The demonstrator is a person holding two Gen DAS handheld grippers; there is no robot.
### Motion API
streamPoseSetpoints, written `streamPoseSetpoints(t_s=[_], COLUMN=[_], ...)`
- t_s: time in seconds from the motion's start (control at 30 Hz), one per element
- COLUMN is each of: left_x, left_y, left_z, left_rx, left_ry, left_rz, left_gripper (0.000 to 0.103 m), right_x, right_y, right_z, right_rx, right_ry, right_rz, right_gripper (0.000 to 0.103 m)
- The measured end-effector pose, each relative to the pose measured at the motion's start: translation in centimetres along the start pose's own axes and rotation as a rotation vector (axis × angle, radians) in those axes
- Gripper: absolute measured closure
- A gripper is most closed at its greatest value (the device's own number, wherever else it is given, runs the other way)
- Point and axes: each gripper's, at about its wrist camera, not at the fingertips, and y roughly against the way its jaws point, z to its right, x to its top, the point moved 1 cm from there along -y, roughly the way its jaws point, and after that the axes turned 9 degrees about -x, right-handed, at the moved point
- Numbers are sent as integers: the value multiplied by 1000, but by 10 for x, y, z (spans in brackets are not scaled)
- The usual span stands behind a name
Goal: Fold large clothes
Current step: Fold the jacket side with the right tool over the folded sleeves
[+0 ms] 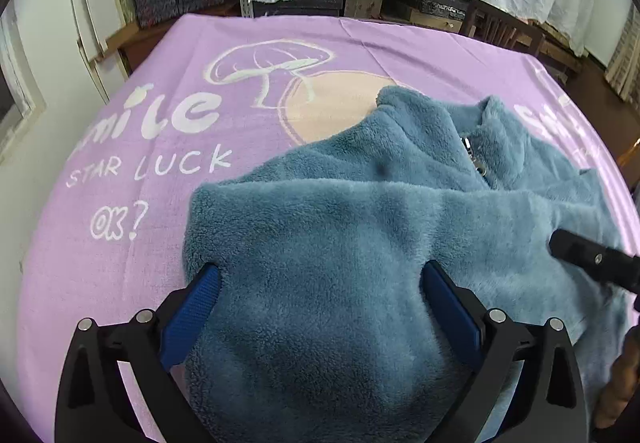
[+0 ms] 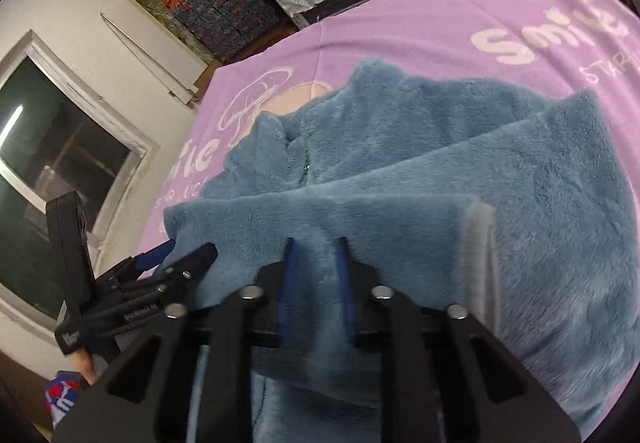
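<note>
Purple blanket [image 1: 120,147], one blue fleece [image 1: 320,243]; left claw [image 1: 320,275] spread, right claw [image 2: 314,243] pinching it.

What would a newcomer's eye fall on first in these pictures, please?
A fluffy blue fleece fills the middle, lying half folded on a purple sheet printed with a mushroom and white lettering. The left gripper straddles a wad of it with wide jaws; the right gripper pinches its near edge.
</note>
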Motion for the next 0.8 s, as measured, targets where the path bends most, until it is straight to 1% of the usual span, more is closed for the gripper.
streamPoseSetpoints(t_s=[0.07,0.2,0.27,0.33,0.37,0.43,0.47,0.53,0.57,0.63,0.7,0.77,0.8], left_x=[0,-1,-8,-11,-12,-15,-16,-22,-25,-32,-34,-34,-34], left_y=[0,1,11,29,34,48,50,48,43,32,25,24,24], left_z=[1,-6,-6,-9,-10,-14,-16,-16,-14,-7,-3,-4,-8], left_rx=[11,-18,-30,-39,-42,-68,-75,-89,-83,-29,-3,-13,-33], left_ry=[-11,3,13,22,26,39,47,60,51,18,-3,2,22], left_rz=[5,-2,1,37,53,83,84,59,34,-8,-16,-15,-21], left_gripper=[3,3,3,3,3,3,3,3,3,3,3,3,3], right_x=[-1,-2,0,0,0,-1,-1,-5,-7,-10,-14,-19,-20], right_y=[-1,-1,1,7,15,28,35,40,42,45,50,50,48], right_z=[0,-4,2,9,14,22,29,38,43,42,39,37,37], right_rx=[5,-8,12,18,2,-15,-21,-27,-15,-18,-45,-64,-70], right_ry=[0,16,-8,-41,-63,-84,-96,-119,-133,-133,-105,-82,-79], right_rz=[4,0,-17,-24,-17,8,22,25,18,17,25,26,25], right_gripper=[87,87,87,87,86,76,74,74,74,74,74,74,73])
